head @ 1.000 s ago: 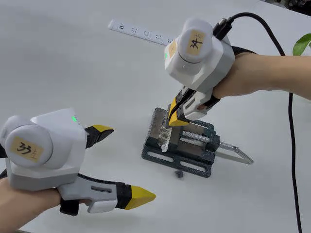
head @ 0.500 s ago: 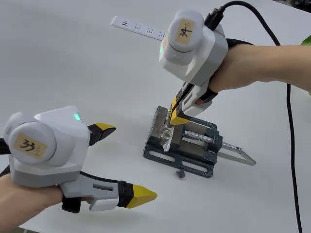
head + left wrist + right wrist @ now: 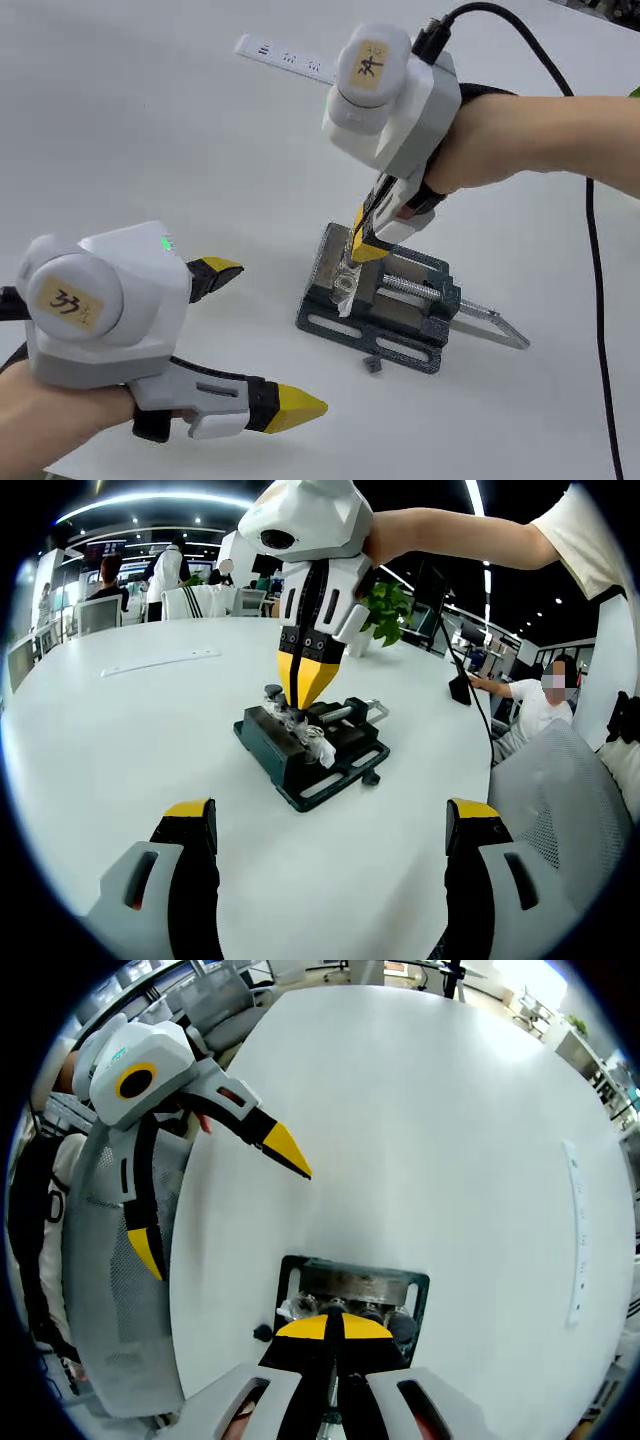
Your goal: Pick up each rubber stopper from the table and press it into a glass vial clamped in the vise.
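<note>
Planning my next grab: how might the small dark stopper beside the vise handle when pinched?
The small dark rubber stopper is tiny, so probably light and easily nudged. Lying loose on the smooth white table, it may skid or roll.

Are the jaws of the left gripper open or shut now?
Open. In its own view the left gripper has its two yellow tips wide apart, nothing held between them.

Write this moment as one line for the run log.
right gripper: shut, tips at vials in vise | left gripper: open, empty, above table | stopper: loose beside vise
</note>
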### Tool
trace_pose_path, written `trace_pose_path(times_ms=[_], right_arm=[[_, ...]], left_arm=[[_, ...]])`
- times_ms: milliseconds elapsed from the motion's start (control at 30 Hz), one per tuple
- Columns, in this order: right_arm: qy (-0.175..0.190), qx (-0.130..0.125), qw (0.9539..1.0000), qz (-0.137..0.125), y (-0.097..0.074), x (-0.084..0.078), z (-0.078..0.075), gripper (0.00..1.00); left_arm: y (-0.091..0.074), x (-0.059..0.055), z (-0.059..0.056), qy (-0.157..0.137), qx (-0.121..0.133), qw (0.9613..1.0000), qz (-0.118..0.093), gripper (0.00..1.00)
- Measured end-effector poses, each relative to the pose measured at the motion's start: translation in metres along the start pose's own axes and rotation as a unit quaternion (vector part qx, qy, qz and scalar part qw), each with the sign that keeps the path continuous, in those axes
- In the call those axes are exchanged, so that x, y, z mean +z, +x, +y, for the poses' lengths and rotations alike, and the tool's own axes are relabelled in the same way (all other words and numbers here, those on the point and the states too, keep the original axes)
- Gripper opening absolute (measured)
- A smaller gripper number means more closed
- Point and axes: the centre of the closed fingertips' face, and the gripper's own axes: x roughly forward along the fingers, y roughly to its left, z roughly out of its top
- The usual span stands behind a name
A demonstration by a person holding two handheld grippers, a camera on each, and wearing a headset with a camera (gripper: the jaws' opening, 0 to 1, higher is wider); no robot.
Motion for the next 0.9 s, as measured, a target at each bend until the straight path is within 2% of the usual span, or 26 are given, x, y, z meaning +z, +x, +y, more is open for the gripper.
trace_pose_path(times_ms=[33, 67, 133, 167, 300, 433, 467, 567, 767, 900], right_arm=[[-0.025, -0.004, 0.9997, 0.004, 0.0001, 0.0002, -0.0001, 0.0], [-0.025, -0.004, 0.9996, 0.006, 0.0004, -0.0002, 0.0018, 0.0], [0.001, -0.003, 1.0, 0.004, 0.0004, -0.0008, 0.0003, 0.0], [-0.018, -0.005, 0.9998, 0.003, 0.0004, -0.0013, 0.0009, 0.0], [-0.015, -0.006, 0.9999, -0.001, 0.0005, -0.0017, 0.0005, 0.0], [-0.021, -0.006, 0.9998, -0.004, 0.0007, -0.0033, 0.0, 0.0], [-0.012, -0.002, 0.9999, -0.011, 0.0007, -0.0036, -0.0002, 0.0], [-0.012, -0.001, 0.9997, -0.019, 0.0007, -0.006, -0.0013, 0.0], [-0.007, -0.004, 1.0, -0.006, 0.0015, -0.0029, 0.0002, 0.0], [-0.007, -0.005, 0.9999, 0.013, 0.0023, -0.0026, 0.0, 0.0]], left_arm=[[-0.0001, -0.0002, -0.0005, 0.0, 0.0, 1.0, 0.0, 0.94], [-0.0002, 0.0001, -0.0005, -0.001, 0.0, 1.0, -0.001, 0.94], [-0.0012, -0.0012, -0.0006, -0.003, 0.0, 1.0, 0.001, 0.94], [-0.0021, -0.0013, 0.0001, -0.001, 0.003, 1.0, 0.0, 0.94], [-0.0038, -0.0035, 0.0019, -0.003, 0.006, 1.0, 0.003, 0.94], [-0.0051, -0.0011, 0.0022, -0.003, 0.008, 1.0, -0.002, 0.94], [-0.005, -0.0012, 0.0022, -0.004, 0.007, 1.0, -0.001, 0.94], [-0.0052, -0.0005, 0.0032, -0.004, 0.009, 0.9999, -0.002, 0.94], [-0.003, -0.0007, 0.0038, -0.004, 0.007, 1.0, -0.002, 0.94], [-0.0015, -0.0005, 0.0025, -0.003, 0.006, 1.0, -0.002, 0.94]])
